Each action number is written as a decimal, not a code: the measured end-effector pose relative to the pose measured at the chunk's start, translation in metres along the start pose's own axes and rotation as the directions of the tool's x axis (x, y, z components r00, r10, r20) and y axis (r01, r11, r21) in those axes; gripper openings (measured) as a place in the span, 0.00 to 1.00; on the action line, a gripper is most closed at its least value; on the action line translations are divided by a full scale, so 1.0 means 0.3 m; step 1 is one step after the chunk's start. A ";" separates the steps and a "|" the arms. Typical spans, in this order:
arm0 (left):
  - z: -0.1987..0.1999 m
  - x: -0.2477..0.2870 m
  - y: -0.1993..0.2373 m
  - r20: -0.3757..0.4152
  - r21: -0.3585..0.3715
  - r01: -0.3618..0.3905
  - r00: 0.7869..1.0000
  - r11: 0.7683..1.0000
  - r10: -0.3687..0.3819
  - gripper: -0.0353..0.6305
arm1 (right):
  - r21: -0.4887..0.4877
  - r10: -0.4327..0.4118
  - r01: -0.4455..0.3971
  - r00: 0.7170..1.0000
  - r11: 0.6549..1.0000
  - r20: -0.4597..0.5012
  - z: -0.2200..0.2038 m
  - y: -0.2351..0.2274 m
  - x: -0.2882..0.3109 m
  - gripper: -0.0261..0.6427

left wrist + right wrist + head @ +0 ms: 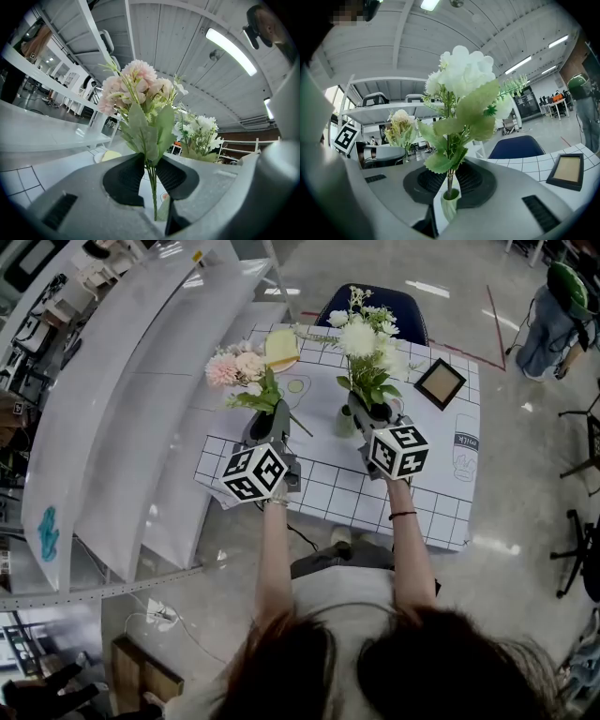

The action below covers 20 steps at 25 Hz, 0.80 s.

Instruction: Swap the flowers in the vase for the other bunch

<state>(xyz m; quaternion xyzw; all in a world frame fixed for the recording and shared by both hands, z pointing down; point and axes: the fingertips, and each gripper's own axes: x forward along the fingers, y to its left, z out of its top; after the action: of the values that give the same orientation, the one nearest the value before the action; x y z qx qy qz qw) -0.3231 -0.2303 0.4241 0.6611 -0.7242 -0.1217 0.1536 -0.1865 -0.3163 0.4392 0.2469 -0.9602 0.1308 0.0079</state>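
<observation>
My left gripper [269,420] [150,164] is shut on the thin stems of a pink flower bunch [237,367] [136,89] and holds it upright over the table's left part. My right gripper [371,414] [449,176] is shut on the stems of a white flower bunch [367,338] [461,75], also upright. A small pale green vase [345,422] [448,205] stands right under the right jaws, and the white bunch's stem ends sit at its mouth. In the right gripper view the pink bunch [398,124] shows off to the left.
The table [441,512] has a white grid cloth. A yellow pad [281,348] lies at its far side and a dark picture frame [440,382] at the right. A blue chair [375,304] stands behind it, white shelving [122,409] runs along the left, and a person [553,315] stands far right.
</observation>
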 end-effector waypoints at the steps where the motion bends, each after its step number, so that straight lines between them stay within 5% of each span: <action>1: 0.000 -0.002 0.003 0.000 -0.001 -0.001 1.000 1.000 0.001 0.16 | -0.002 -0.001 0.001 1.000 1.000 -0.003 -0.004 0.001 0.001 0.12; 20: -0.013 -0.003 0.040 -0.014 -0.009 0.008 1.000 1.000 -0.008 0.17 | -0.058 -0.038 0.035 0.998 0.998 -0.053 -0.078 0.006 0.007 0.12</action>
<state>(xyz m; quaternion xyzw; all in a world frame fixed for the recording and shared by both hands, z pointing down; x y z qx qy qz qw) -0.3326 -0.2280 0.4320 0.6643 -0.7199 -0.1207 0.1612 -0.1904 -0.3098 0.4616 0.2604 -0.9582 0.1099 0.0433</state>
